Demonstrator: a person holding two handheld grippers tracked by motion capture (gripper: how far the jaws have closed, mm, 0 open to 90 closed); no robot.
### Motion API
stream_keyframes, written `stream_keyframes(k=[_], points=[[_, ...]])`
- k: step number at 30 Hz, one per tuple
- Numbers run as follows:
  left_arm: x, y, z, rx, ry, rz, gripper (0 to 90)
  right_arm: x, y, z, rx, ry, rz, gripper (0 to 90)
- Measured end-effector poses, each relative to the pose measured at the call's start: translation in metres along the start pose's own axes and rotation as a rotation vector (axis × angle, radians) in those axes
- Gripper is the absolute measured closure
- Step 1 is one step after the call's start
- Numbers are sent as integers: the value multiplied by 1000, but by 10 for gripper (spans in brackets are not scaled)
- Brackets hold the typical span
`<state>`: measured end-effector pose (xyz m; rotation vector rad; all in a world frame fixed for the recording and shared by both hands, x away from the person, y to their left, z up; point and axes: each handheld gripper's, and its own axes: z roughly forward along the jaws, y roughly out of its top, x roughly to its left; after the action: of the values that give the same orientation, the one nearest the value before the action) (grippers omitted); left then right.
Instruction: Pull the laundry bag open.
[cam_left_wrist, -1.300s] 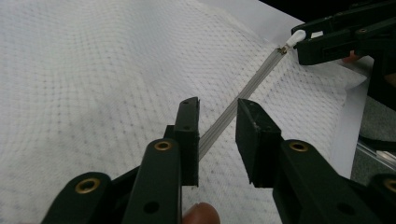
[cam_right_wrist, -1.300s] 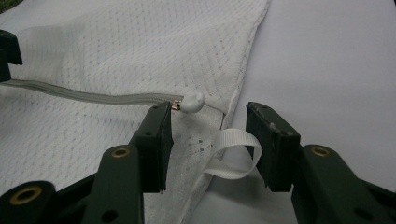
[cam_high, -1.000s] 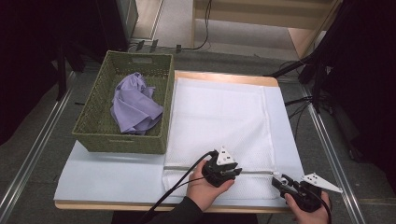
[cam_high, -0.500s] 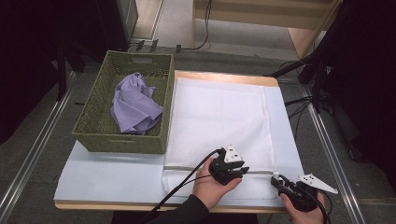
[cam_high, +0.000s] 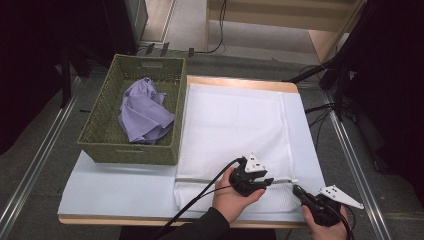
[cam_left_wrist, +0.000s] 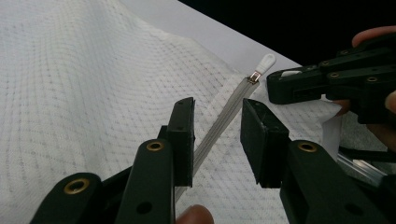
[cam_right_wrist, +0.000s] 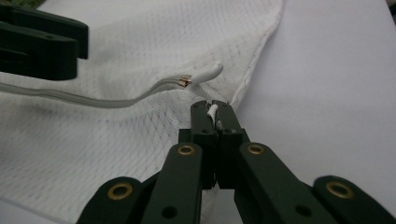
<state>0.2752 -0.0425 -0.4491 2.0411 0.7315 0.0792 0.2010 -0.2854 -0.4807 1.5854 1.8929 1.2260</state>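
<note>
The white mesh laundry bag (cam_high: 235, 130) lies flat on the table (cam_high: 120, 187). The right gripper (cam_right_wrist: 214, 112) has just been closing and now pinches the bag's corner edge, the zipper pull (cam_right_wrist: 205, 72) just beyond its tips. The left gripper (cam_left_wrist: 215, 135) (jaws opening, partly apart) straddles the zipper (cam_left_wrist: 224, 119) without pressing it.

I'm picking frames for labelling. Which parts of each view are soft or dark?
High view: surroundings black, mesh bag evenly lit. Left gripper view: near left claw soft, zipper pull sharp. Right gripper view: right claw bases blurred, fabric clear.
</note>
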Motion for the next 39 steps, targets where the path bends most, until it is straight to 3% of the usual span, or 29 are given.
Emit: stream_keyframes(k=[9, 16, 19, 23, 28, 31, 34, 36, 39], points=[[3, 4, 6, 15, 0, -46, 751, 12, 6, -2, -55, 12, -62, 900], [-4, 14, 12, 12, -28, -55, 727, 23, 9, 0, -61, 9, -119, 900], [-6, 20, 13, 20, 0, -74, 718, 26, 10, 1, -61, 9, -130, 900], [-8, 29, 18, 26, 17, -103, 653, 29, 10, 3, -62, 8, -150, 900], [-17, 44, 24, 30, 30, -100, 562, 34, 12, 5, -57, 3, -165, 900], [-21, 50, 29, 59, 27, -95, 478, 36, 12, 6, -53, 4, -183, 900], [-23, 51, 38, 86, 24, -98, 463, 37, 12, 6, -50, 4, -185, 900], [-21, 51, 40, 88, 26, -112, 479, 37, 11, 6, -46, 1, -194, 900], [-16, 50, 36, 91, 3, -124, 578, 35, 11, 6, -44, 1, -190, 900]])
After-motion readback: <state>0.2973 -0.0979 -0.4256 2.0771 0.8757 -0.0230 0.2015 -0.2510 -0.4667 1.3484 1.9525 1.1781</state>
